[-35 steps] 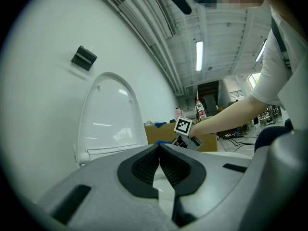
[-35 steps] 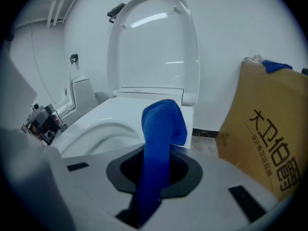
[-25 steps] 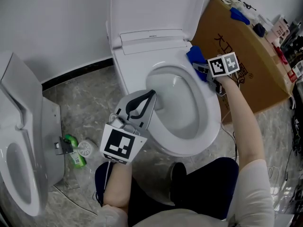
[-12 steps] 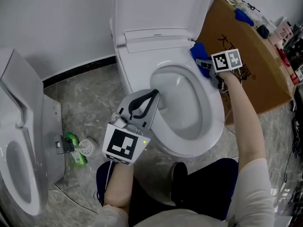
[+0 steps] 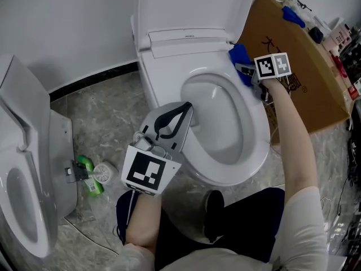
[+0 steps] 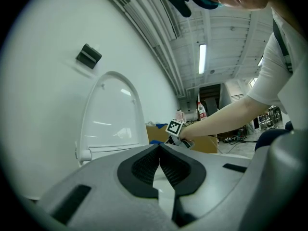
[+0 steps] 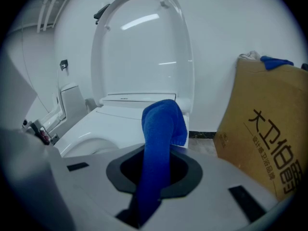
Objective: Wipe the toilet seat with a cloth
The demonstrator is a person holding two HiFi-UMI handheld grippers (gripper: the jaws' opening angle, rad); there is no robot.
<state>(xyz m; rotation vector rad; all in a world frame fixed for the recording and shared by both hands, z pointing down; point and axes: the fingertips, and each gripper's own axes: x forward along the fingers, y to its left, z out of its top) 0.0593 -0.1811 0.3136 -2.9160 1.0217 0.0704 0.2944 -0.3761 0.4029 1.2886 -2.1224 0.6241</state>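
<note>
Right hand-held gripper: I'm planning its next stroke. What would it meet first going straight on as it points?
Probably the raised lid, low down by the hinge, with the held blue cloth touching first; depth is unclear.

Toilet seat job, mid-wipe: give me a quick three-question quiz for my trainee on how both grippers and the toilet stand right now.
1. True or false: the right gripper is shut on the blue cloth.
2. Multiple choice: the toilet lid is A) raised upright, B) closed down flat, C) lying on the floor.
3. Short answer: what does the left gripper hold?

Key: 1 true; 2 A; 3 nothing, since its jaws are together and empty.
</note>
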